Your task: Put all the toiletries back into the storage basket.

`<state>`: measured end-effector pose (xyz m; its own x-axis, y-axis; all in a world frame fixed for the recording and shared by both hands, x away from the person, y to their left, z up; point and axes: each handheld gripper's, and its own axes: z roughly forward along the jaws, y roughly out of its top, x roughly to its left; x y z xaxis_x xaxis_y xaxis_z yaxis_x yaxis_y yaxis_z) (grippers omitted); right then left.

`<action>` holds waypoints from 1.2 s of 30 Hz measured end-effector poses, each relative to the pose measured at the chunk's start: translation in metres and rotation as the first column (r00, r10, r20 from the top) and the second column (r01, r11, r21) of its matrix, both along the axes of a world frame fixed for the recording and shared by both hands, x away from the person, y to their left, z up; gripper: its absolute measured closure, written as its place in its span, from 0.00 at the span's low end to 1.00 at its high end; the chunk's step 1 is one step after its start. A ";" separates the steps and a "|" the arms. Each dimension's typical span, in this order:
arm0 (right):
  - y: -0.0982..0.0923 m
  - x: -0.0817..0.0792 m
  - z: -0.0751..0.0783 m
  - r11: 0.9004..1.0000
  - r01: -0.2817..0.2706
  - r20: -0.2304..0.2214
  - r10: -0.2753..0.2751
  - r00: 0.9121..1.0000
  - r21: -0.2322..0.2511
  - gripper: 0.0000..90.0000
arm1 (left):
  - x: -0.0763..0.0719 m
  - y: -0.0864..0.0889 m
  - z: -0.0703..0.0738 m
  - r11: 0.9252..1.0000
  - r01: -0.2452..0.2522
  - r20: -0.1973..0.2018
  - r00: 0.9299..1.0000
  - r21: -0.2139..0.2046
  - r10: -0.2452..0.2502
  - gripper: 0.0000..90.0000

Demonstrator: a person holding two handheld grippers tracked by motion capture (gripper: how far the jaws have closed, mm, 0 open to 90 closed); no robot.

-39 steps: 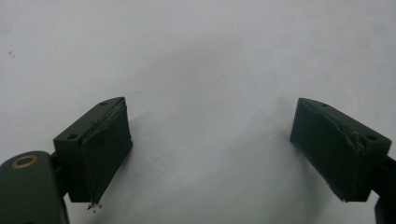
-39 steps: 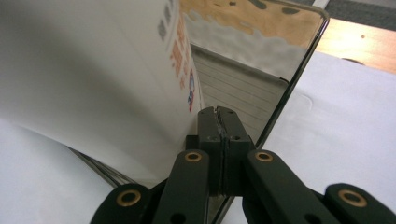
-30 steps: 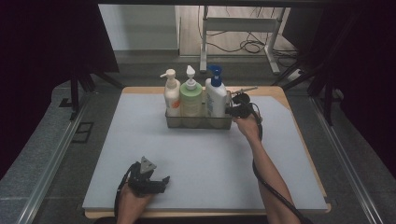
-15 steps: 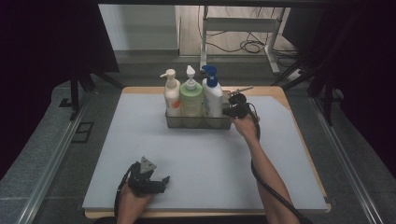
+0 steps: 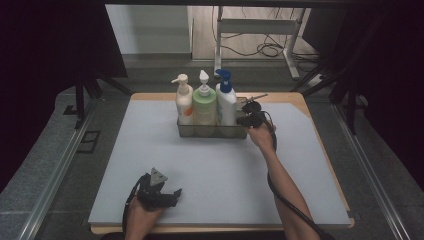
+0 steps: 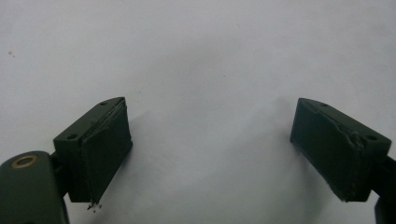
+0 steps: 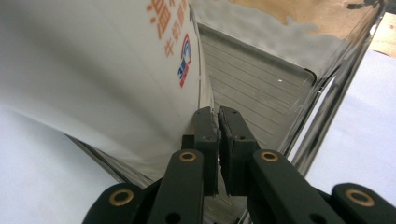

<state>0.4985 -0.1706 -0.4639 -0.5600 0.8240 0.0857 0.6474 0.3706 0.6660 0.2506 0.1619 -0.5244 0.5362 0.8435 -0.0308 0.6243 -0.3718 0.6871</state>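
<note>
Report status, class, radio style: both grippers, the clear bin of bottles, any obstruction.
Right gripper shut on the clear bin wall beside white bottle. Left gripper open, idle on mat. Nothing in the way.

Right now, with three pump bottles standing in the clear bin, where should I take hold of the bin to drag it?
Pinch the thin upright wall at the right end of the clear bin, coming from the right. The pump bottles crowd its left and middle, leaving that end free for jaws. The right gripper seems shut on that wall.
</note>
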 end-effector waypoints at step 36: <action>0.013 -0.008 -0.001 0.998 -0.058 0.006 0.058 0.998 0.001 0.97 | 0.000 0.000 0.000 1.000 -0.001 0.000 1.000 0.000 0.001 0.13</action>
<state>0.4902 -0.1579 -0.4653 -0.6073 0.7901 0.0834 0.6212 0.4067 0.6699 0.2506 0.1618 -0.5244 0.5357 0.8438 -0.0312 0.6247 -0.3712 0.6870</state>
